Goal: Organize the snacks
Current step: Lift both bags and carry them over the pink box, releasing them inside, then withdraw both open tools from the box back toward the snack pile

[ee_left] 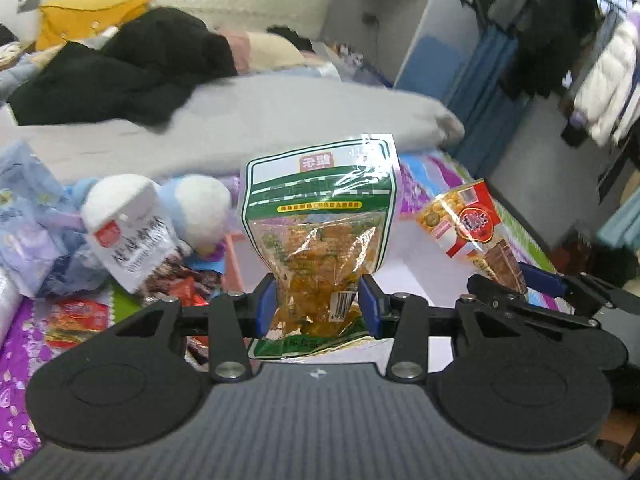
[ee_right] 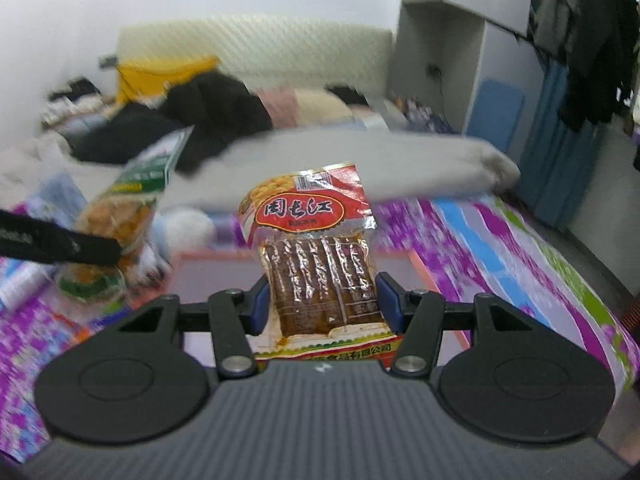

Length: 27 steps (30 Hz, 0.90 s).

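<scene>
Currently both hands are loaded. Left gripper (ee_left: 318,304) is clamped on the lower part of the green pouch (ee_left: 320,216) of yellow candied pieces; pouch stands upright, long axis vertical, top edge pointing away from the camera. Right gripper (ee_right: 322,300) is pinched on the red packet (ee_right: 316,252) of brown strips, same pose: upright, held low, label end up.

Just beyond the right fingers sits the pink-rimmed tray (ee_right: 424,272), directly ahead and below the packet. From the left view only a bit of its rim shows, behind the pouch. My read: right hand is nearer the tray and lined up square to it, so it should drop first; left needs to swing right.

Left of the tray: snack pile with a white bag (ee_left: 132,248), loose red wrappers (ee_left: 80,316) and a plush toy (ee_left: 200,208) on the purple bedsheet (ee_right: 500,240). Further back, grey blanket (ee_left: 280,120) and black clothes (ee_left: 120,76).
</scene>
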Each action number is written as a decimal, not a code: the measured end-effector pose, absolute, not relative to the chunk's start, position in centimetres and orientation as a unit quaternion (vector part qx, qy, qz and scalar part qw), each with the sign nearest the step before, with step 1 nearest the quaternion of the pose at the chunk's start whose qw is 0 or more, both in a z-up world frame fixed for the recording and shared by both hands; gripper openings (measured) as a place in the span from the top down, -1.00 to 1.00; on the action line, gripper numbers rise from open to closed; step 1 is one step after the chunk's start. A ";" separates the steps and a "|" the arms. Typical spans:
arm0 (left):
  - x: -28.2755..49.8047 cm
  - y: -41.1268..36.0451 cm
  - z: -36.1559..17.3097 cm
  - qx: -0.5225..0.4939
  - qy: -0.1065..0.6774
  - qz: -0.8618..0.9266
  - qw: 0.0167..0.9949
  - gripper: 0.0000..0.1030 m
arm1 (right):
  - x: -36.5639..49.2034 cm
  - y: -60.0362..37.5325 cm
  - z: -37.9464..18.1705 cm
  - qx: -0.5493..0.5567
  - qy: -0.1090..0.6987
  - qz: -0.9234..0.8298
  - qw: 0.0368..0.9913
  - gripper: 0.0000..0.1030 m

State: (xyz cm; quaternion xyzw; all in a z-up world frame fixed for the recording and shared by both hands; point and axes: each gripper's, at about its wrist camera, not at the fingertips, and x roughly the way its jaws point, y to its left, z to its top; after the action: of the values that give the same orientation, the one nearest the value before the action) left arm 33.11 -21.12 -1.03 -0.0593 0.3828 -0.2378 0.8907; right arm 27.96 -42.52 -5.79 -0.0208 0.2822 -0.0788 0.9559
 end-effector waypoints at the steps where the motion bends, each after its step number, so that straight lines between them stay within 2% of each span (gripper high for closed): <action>1: 33.2 -21.9 -1.7 -0.057 0.389 -0.240 0.887 0.05 | 28.0 -43.0 -6.2 -0.008 0.289 -0.075 0.954 -0.10; 12: 36.3 -25.9 -7.8 -0.039 0.471 -0.235 0.849 0.01 | 29.0 -46.1 -12.2 0.014 0.375 -0.084 0.923 -0.11; 17: 36.4 -25.6 -10.0 -0.059 0.490 -0.226 0.840 -0.03 | 28.1 -47.2 -13.6 0.034 0.382 -0.088 0.919 -0.12; 20: 36.4 -25.7 -10.5 -0.053 0.492 -0.224 0.839 -0.23 | 28.1 -47.5 -13.8 0.037 0.385 -0.089 0.918 -0.21; 22: 36.3 -25.7 -10.4 -0.052 0.489 -0.228 0.840 -0.49 | 28.1 -47.7 -14.0 0.042 0.385 -0.088 0.918 -0.48; 27: 35.3 -25.5 -9.0 -0.055 0.480 -0.237 0.843 -0.51 | 27.8 -47.9 -13.6 0.043 0.379 -0.098 0.919 -0.49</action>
State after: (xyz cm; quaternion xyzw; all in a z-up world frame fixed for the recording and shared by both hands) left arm 35.33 -25.53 -8.96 -0.0554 0.4805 -0.2368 0.8426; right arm 27.79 -47.94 -13.61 0.0427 0.3790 -0.0980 0.9192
